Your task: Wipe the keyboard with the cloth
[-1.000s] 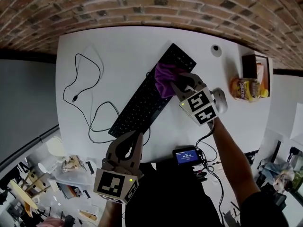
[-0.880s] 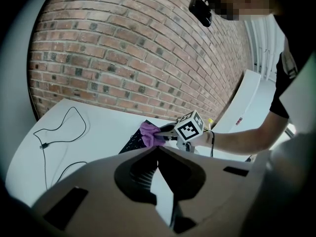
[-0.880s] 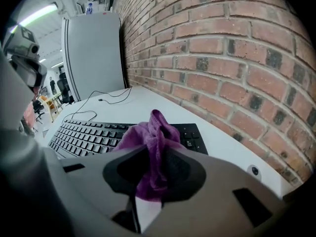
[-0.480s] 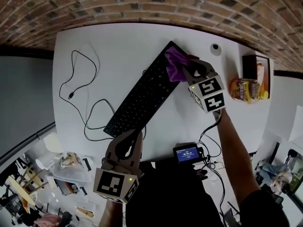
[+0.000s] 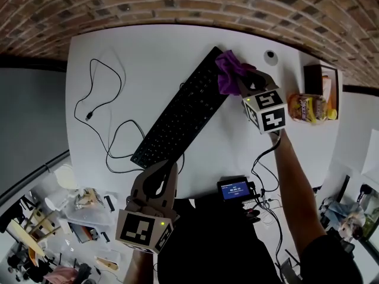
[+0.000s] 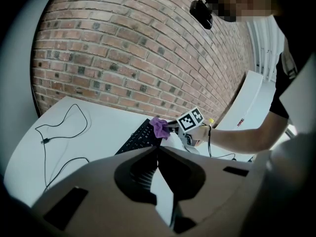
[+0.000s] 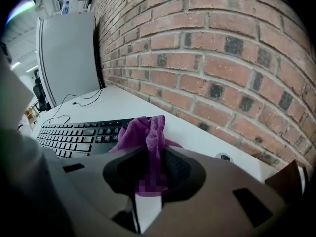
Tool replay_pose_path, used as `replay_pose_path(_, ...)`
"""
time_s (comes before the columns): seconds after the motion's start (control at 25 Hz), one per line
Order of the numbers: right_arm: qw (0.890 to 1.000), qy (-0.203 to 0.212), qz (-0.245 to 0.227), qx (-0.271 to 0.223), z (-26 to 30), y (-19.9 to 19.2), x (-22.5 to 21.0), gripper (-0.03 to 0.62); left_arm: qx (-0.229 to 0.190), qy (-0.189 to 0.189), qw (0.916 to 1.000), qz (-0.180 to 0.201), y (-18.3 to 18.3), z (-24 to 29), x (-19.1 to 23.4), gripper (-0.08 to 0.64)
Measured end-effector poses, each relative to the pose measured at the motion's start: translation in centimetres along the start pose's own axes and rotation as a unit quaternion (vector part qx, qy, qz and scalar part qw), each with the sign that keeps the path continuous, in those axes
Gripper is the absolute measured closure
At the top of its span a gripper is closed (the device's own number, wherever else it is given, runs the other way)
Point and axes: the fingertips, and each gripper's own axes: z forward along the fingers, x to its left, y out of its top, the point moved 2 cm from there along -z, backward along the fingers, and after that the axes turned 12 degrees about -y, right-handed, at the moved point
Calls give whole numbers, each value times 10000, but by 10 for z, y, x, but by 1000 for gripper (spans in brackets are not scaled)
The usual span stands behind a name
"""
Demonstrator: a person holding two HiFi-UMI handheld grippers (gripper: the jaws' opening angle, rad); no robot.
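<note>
— Where's the cloth [image 5: 230,71]?
— Pinched in the right gripper [image 5: 240,80], bunched on the far-right end of the keyboard [image 5: 180,116].
— And the keyboard's long axis?
— Diagonal, from far right to near left. I'd judge the next stroke must run that way, towards the left gripper [image 5: 159,179], which hangs just off the near-left end, jaws pressed together, empty.

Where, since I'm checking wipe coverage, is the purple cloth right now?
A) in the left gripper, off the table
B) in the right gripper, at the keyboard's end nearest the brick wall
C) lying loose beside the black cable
B: the right gripper pinches the purple cloth over the keyboard at its wall-side end.
</note>
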Motion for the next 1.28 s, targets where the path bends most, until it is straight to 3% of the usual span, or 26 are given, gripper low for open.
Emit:
replay_pose_path(0.36,9999,-44,-115,114,-16,-1,23,495,-82,-53,9999,54,-2,-24,7,546)
replay_pose_path(0.8,9986,332,-161,368,-54,-24,108,495,-126,-255,9991,320,5,-54,14,546)
replay_pose_path(1.28,9978,451,-208,428,-85,-34,166,495,-102,-481,9976,484,-8,-89,17,546)
